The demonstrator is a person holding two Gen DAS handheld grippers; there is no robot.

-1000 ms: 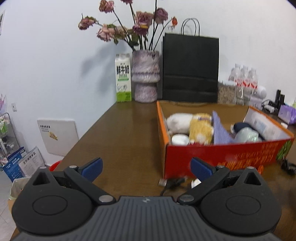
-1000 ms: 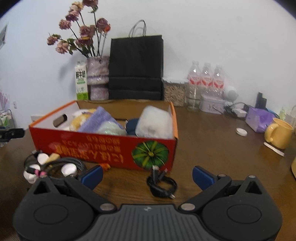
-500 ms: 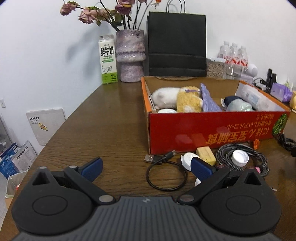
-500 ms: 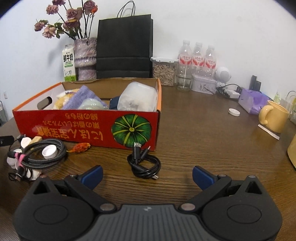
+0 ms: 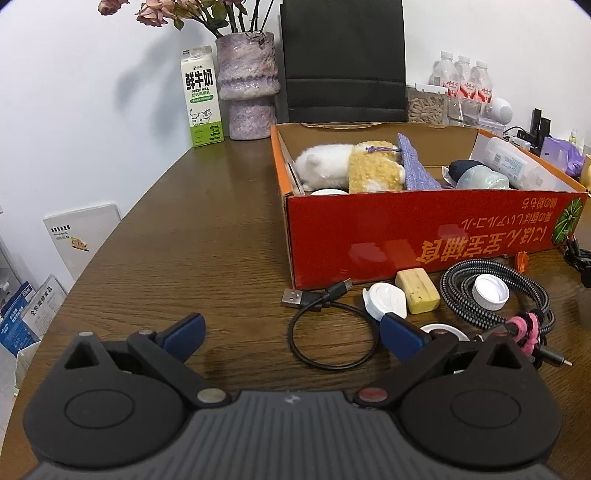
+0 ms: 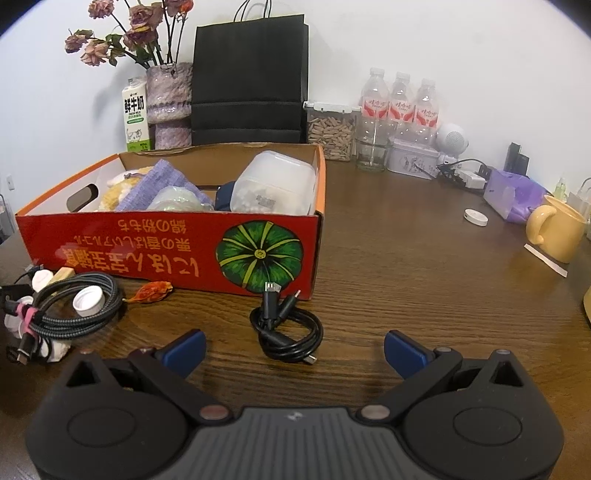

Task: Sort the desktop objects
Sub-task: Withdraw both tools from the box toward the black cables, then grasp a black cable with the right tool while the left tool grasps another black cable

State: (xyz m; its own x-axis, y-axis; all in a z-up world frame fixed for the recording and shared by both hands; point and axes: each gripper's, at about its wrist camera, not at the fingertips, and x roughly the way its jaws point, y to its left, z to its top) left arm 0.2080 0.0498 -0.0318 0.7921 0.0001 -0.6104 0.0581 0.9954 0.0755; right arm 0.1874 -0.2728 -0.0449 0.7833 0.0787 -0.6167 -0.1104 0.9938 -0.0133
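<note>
Bare table (image 5: 192, 236) left of red box (image 5: 406, 236); cables (image 5: 495, 299) crowd its front

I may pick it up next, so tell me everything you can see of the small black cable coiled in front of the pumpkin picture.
The black cable is thin, smooth and rubbery-looking, wound in a loose bundle lying flat on the wooden table. Its plug ends stick out toward the red box, close to its front wall. The open right hand-held gripper sits just before it, not touching.

You see a plain white wall (image 6: 443, 44) behind a dark brown wooden tabletop (image 5: 177, 243). Soft light falls on the wall, and the flowers (image 5: 166, 11) make a grey shadow there. A white panel (image 5: 85, 236) leans low on the wall.
</note>
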